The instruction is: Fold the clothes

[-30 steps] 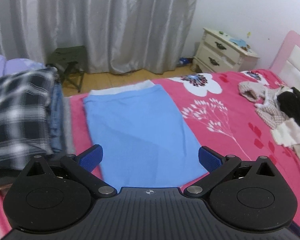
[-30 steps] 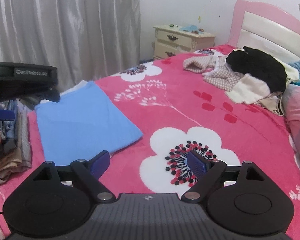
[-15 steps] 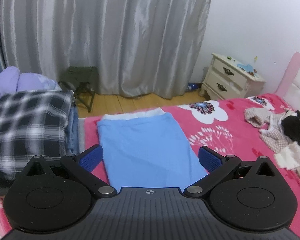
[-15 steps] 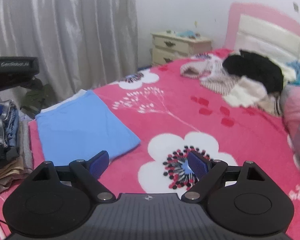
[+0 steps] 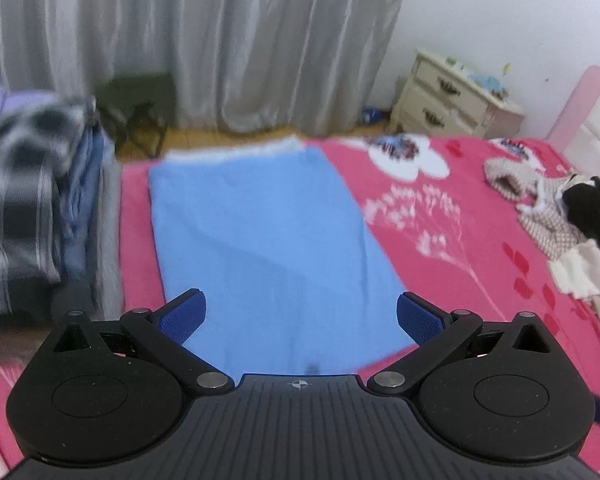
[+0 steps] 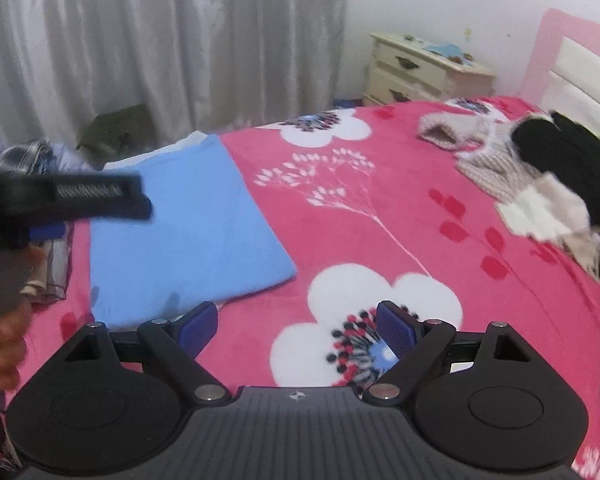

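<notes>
- Checked black-and-white cloth tops the folded stack of clothes (image 5: 24,200) at far left, beside the bed edge; its outline is blurred.
- My left gripper (image 5: 301,316) hangs over the near end of the flat pale-blue knit garment (image 5: 260,232), fingers spread wide, nothing between them.
- That garment lies smooth on the pink floral fleece blanket (image 5: 460,264), long axis running straight away from my left tool towards the grey curtain (image 5: 220,40).
- My right gripper (image 6: 296,326) is likewise parted and empty, over the white flower print, the garment's near corner just left of it.
- Judgement: my left hand is nearer; the near hem is the likely pick-up.
- A crumpled heap of unfolded clothes (image 6: 548,176) waits far right by the headboard.
</notes>
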A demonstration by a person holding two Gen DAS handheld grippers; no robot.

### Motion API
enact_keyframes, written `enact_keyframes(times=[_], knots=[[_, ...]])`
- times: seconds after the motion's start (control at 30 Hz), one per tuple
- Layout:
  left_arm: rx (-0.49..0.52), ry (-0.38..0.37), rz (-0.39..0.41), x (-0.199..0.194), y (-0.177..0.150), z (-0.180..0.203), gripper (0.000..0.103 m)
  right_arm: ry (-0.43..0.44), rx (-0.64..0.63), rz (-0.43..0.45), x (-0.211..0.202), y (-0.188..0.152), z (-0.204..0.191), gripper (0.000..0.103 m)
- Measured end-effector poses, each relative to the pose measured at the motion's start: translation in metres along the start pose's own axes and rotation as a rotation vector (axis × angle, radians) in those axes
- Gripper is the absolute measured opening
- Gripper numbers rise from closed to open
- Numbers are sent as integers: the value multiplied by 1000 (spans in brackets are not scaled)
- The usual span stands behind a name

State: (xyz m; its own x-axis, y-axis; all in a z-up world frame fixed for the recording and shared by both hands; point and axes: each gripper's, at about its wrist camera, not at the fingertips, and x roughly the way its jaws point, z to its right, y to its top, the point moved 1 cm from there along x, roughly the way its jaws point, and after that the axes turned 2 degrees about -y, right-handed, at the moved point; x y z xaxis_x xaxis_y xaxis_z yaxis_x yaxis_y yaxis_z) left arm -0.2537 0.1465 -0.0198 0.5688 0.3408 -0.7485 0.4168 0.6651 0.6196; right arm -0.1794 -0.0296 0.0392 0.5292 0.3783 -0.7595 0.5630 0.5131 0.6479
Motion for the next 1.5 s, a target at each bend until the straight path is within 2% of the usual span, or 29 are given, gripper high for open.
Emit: enact_keyframes(times=[0.17, 0.23, 0.33, 0.5, 0.87, 1.5], knots=[[21, 9, -51, 11, -6, -6, 103, 35, -90, 33, 17, 3, -23, 89], [28, 2, -30, 10, -7, -7, 103, 36, -114, 60, 21, 4, -31, 89], [21, 25, -16, 9, -7, -10, 103, 42, -105, 61, 28, 9, -34, 89], [-32, 50, -52, 17, -7, -18, 103, 52, -99, 56, 37, 13, -39, 89], [-29, 117, -60, 21, -7, -21, 102, 73, -122, 57, 43, 11, -47, 89], [-43, 125, -85, 20, -9, -26, 102, 63, -132, 42, 42, 9, -50, 89]])
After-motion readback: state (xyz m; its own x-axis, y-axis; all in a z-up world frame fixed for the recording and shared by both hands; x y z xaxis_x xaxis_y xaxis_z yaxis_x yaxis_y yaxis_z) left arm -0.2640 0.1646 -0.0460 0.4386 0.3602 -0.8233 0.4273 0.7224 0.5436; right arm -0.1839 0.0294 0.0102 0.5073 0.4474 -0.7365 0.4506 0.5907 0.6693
